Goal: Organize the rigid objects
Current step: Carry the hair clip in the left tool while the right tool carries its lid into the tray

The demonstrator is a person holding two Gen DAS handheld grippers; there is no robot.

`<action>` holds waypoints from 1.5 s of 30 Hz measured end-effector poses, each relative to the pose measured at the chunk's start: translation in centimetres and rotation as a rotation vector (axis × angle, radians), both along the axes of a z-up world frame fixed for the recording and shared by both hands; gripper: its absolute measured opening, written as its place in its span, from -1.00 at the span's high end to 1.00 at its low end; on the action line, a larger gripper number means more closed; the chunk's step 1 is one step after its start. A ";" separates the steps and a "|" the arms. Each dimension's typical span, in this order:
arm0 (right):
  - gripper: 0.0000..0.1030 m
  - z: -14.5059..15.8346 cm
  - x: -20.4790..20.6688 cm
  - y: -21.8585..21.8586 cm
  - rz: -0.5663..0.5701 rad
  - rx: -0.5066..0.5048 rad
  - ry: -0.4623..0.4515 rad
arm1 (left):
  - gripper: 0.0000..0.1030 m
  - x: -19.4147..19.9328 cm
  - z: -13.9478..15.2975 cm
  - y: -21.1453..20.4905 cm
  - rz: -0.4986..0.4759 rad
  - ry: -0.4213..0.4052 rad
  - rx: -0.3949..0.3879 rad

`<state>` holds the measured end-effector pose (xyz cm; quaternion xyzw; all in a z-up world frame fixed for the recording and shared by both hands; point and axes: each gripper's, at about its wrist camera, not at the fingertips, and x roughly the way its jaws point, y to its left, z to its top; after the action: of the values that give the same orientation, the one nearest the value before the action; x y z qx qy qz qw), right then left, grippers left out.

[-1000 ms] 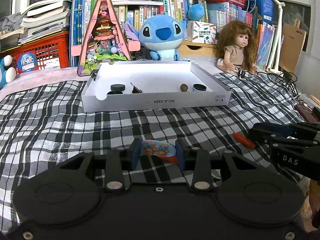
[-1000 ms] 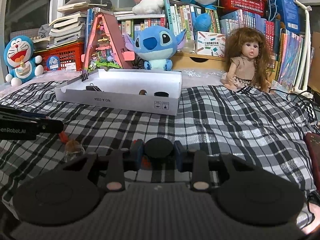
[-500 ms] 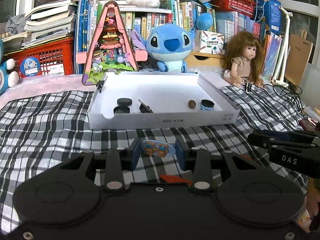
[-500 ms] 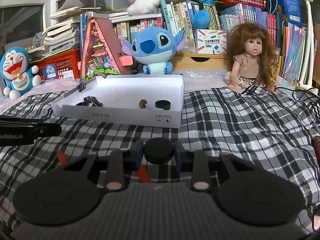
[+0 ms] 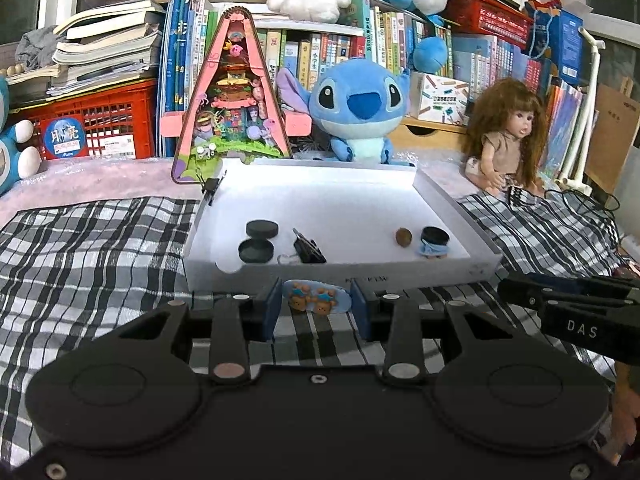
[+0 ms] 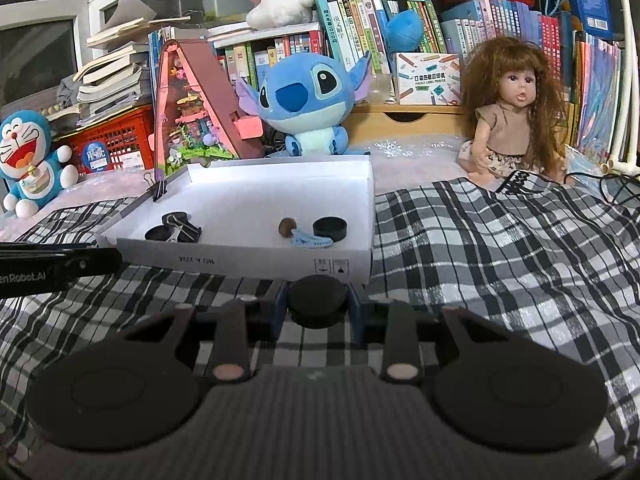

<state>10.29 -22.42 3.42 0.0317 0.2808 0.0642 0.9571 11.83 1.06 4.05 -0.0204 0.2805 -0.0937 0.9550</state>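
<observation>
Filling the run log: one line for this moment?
left gripper: shut on blue bear hair clip | right gripper: shut on black round disc | white cardboard tray: ahead

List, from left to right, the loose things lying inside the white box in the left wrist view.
Two black discs, binder clip, brown nut, black cap behind a blue clip; all in the white box.

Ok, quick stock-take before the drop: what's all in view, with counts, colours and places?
Box: 1, white, on the checked cloth.
Discs in box: 3, black, two left, one right.
Binder clip: 1, black, in box.
Nut: 1, brown, in box right.
Blue plush: 1, behind box.
Doll: 1, brown hair, right of box.
Left gripper: holds bear hair clip, pale blue.
Right gripper: holds disc, black.
</observation>
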 end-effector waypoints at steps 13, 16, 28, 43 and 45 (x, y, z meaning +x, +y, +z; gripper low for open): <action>0.27 0.7 3.9 0.2 0.015 0.010 0.012 | 0.32 4.1 0.0 -0.3 0.011 0.026 -0.020; 0.28 0.9 5.1 0.0 0.022 0.018 0.021 | 0.32 5.4 0.2 -0.3 0.008 0.040 -0.030; 0.28 2.1 13.2 -1.5 0.074 0.078 0.160 | 0.32 15.1 1.4 0.0 0.077 0.140 -0.018; 0.27 0.1 19.5 -1.2 0.028 0.101 0.242 | 0.32 20.0 -1.8 0.0 0.165 0.206 0.011; 0.27 -0.4 19.8 -1.0 0.022 0.103 0.248 | 0.32 20.1 -1.9 0.0 0.166 0.211 0.010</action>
<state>30.05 -23.46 3.07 0.0855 0.3937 0.0849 0.9113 31.95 1.09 2.11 -0.0484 0.3774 -0.0101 0.9247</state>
